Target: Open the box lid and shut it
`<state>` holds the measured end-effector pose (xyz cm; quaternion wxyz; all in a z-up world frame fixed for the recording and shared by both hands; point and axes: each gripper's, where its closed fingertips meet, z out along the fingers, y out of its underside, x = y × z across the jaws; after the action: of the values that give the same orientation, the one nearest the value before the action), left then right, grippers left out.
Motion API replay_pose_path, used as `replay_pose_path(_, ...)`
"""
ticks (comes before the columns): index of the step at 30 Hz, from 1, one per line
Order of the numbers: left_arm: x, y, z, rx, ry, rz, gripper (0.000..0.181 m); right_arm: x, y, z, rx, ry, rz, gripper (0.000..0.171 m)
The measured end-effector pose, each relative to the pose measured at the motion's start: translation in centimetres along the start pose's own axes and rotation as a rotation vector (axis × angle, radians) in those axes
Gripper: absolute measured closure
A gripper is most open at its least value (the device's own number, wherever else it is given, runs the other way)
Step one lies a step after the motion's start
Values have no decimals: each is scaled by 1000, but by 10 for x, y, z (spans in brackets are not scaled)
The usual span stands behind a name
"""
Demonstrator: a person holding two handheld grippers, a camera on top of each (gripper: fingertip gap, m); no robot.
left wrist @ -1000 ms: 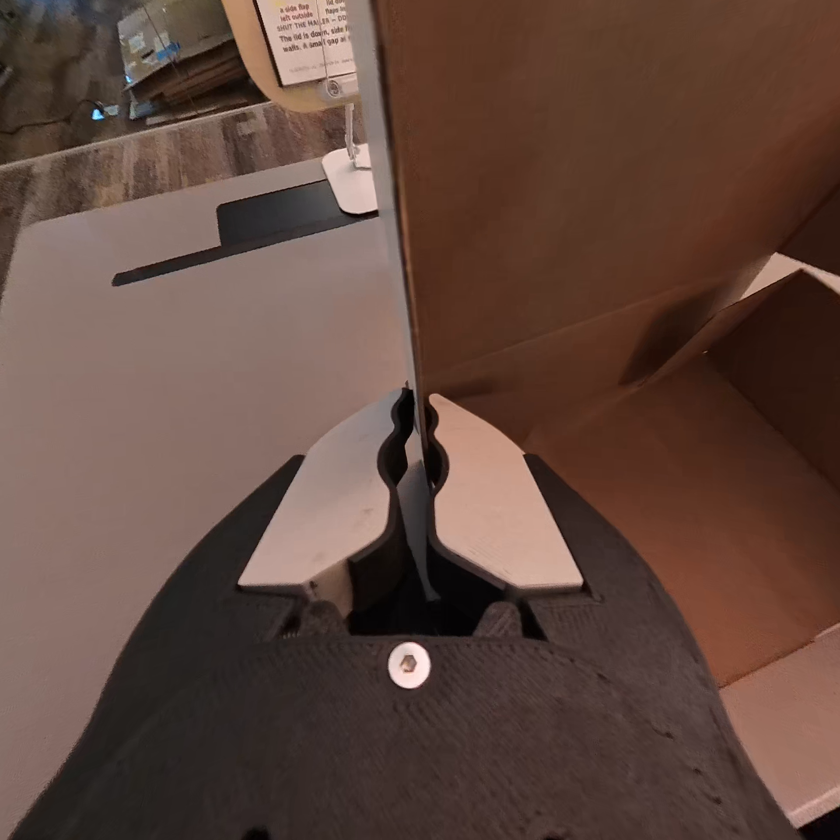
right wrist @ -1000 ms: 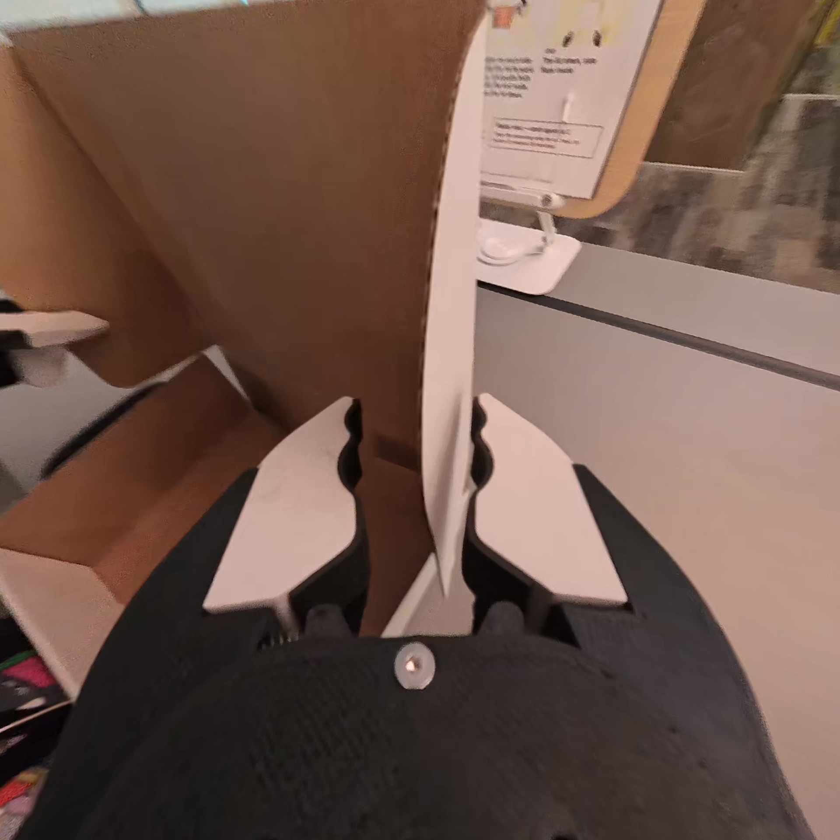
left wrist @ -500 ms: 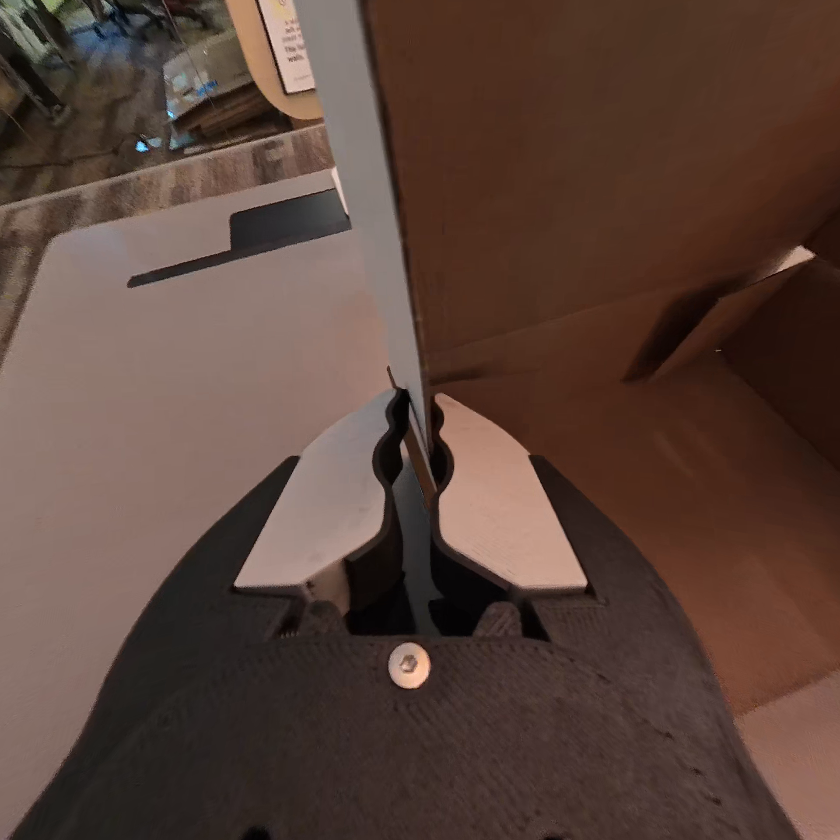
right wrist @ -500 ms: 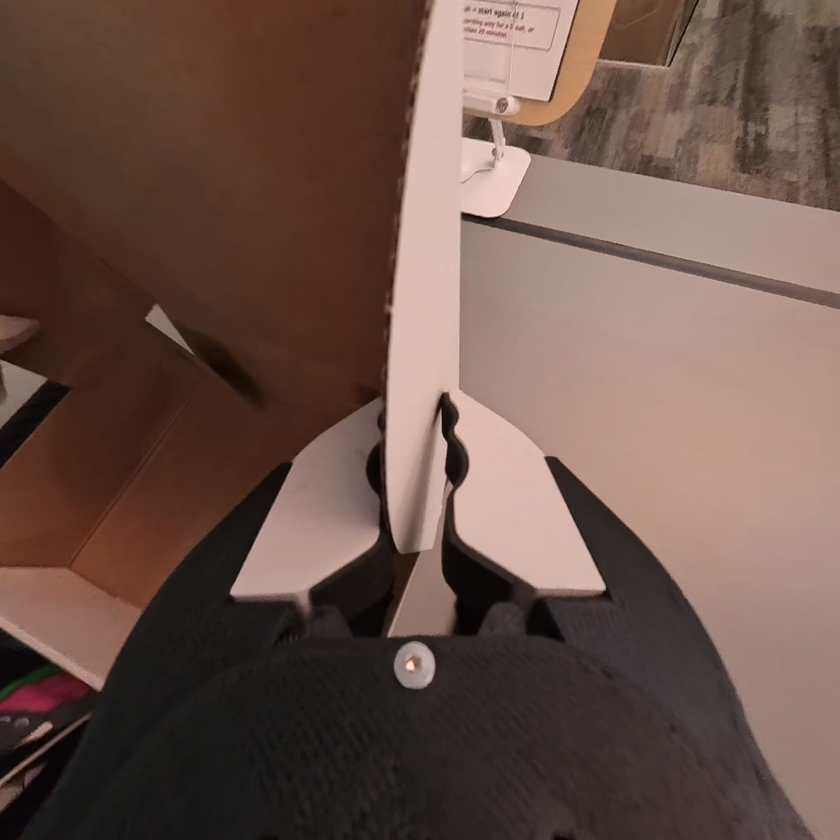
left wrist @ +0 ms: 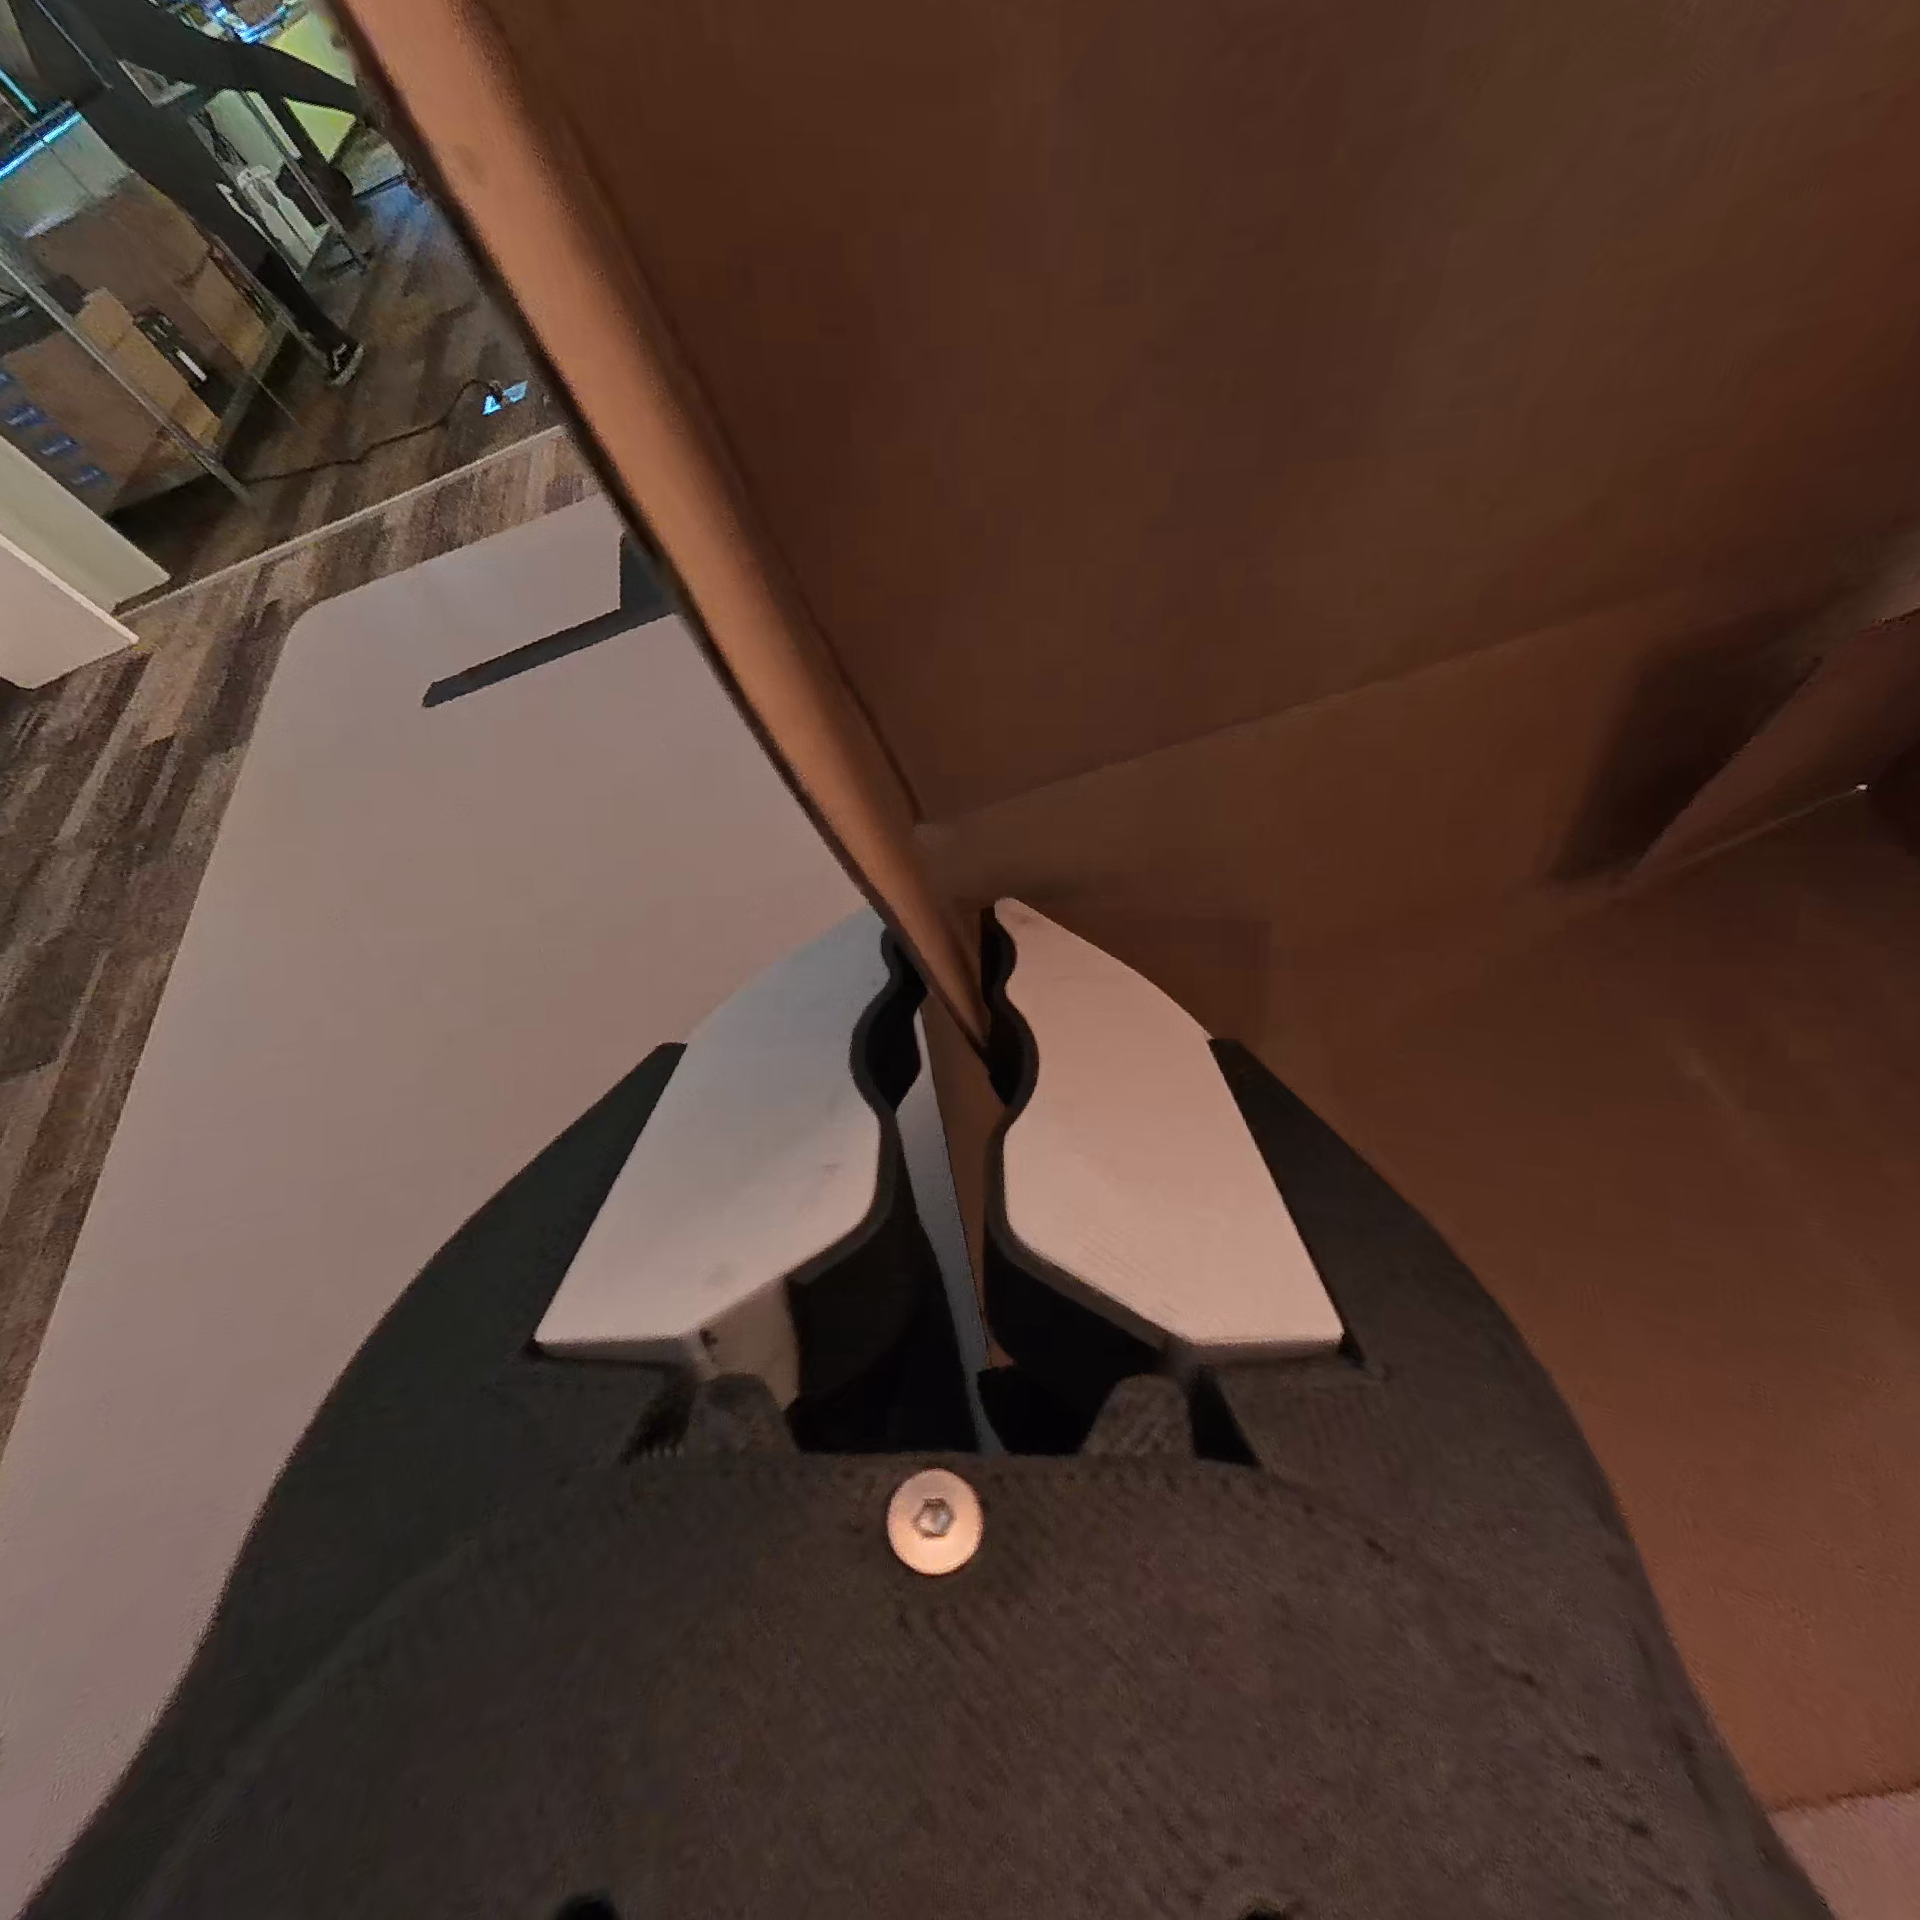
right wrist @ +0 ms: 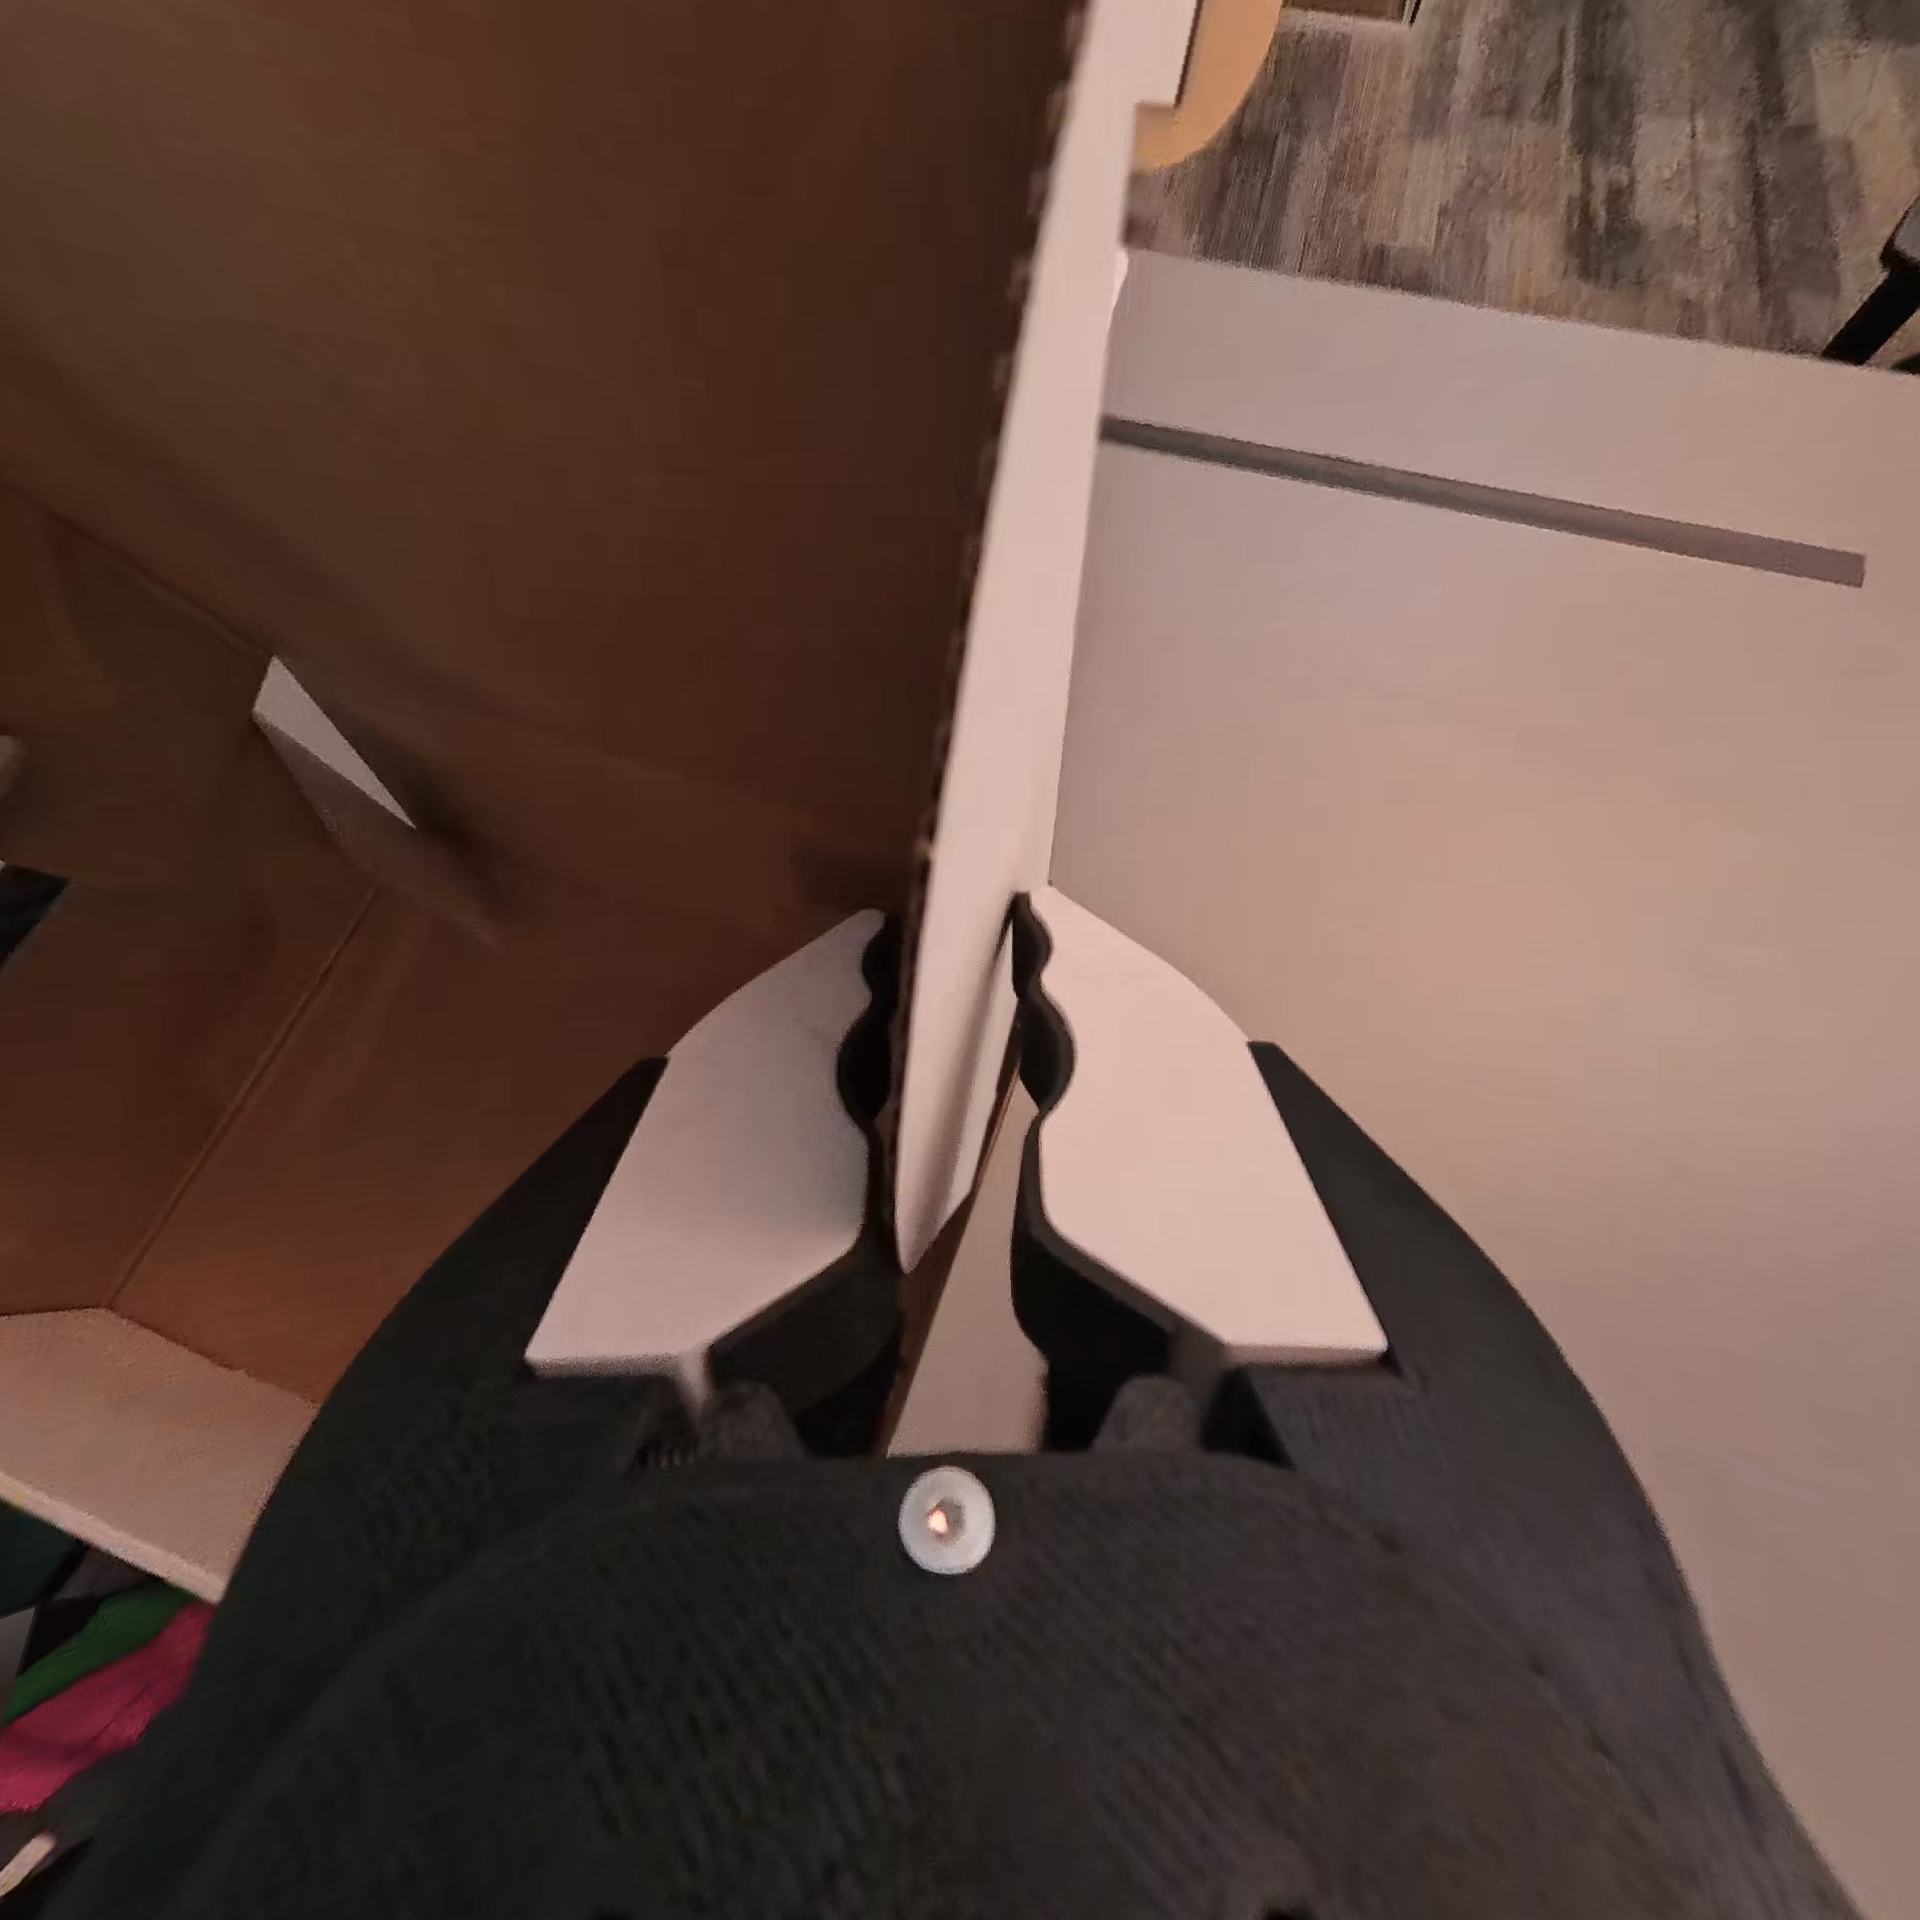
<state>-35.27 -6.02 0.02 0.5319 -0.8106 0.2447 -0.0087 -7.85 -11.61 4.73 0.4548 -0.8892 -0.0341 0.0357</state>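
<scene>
The cardboard box stands open on the table; its brown floor [left wrist: 1558,1143] and inner wall [right wrist: 260,1143] show. The raised lid's brown inner face [left wrist: 1247,364] fills the top of both views [right wrist: 520,416]. My left gripper [left wrist: 948,925] is shut on the lid's left side flap [left wrist: 727,520], which runs up and to the left from the jaws. My right gripper [right wrist: 951,914] is shut on the lid's right side flap [right wrist: 1029,571], white on its outer face, which stands between the fingers.
The pale grey table [left wrist: 416,935] lies outside the box on both sides [right wrist: 1455,935], with a dark slot [left wrist: 540,655] across it [right wrist: 1455,499]. Carpet floor [left wrist: 104,831] and shelving lie beyond. Bright pink and green items [right wrist: 94,1683] sit below the box's front edge.
My right gripper went from open around the right flap to shut on it. Both grippers moved with the lid, and the sign stand slid out of both views.
</scene>
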Motion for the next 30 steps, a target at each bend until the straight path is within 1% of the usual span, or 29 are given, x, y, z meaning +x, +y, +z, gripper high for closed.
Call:
replay_pose_path(2,-1,4,-3,20,9,-12,174,-1,6,-5,59,-19,27,150)
replay_pose_path(4,-1,7,-4,45,10,-10,174,-1,9,-9,123,-28,42,152)
replay_pose_path(8,3,9,-3,88,-22,34,173,-4,18,-9,270,-6,36,152)
replay_pose_path(11,5,9,2,95,-29,44,172,-7,19,-7,363,-35,58,150)
replay_pose_path(13,8,8,3,76,-5,44,169,-6,17,-6,380,-46,36,146)
replay_pose_path(15,7,7,6,62,-5,55,169,-6,14,-5,375,-77,18,143)
replay_pose_path(17,5,6,9,69,-7,43,171,-10,11,-5,360,-147,16,134)
replay_pose_path(19,3,5,11,80,-26,37,173,-8,12,-6,338,-174,-8,132)
replay_pose_path(22,5,5,13,100,-39,39,175,-2,18,-11,300,-179,-57,119)
replay_pose_path(24,4,4,13,100,-51,47,175,3,14,-26,333,-162,-92,117)
replay_pose_path(25,4,4,14,99,-54,48,175,4,9,-36,366,-152,-117,113)
replay_pose_path(27,4,4,15,99,-55,42,175,4,-6,-66,461,-128,-168,112)
replay_pose_path(29,4,3,16,101,-55,32,176,-7,-23,-101,564,-120,-264,116)
replay_pose_path(30,5,3,16,104,-53,28,176,-15,-28,-116,612,-117,-322,123)
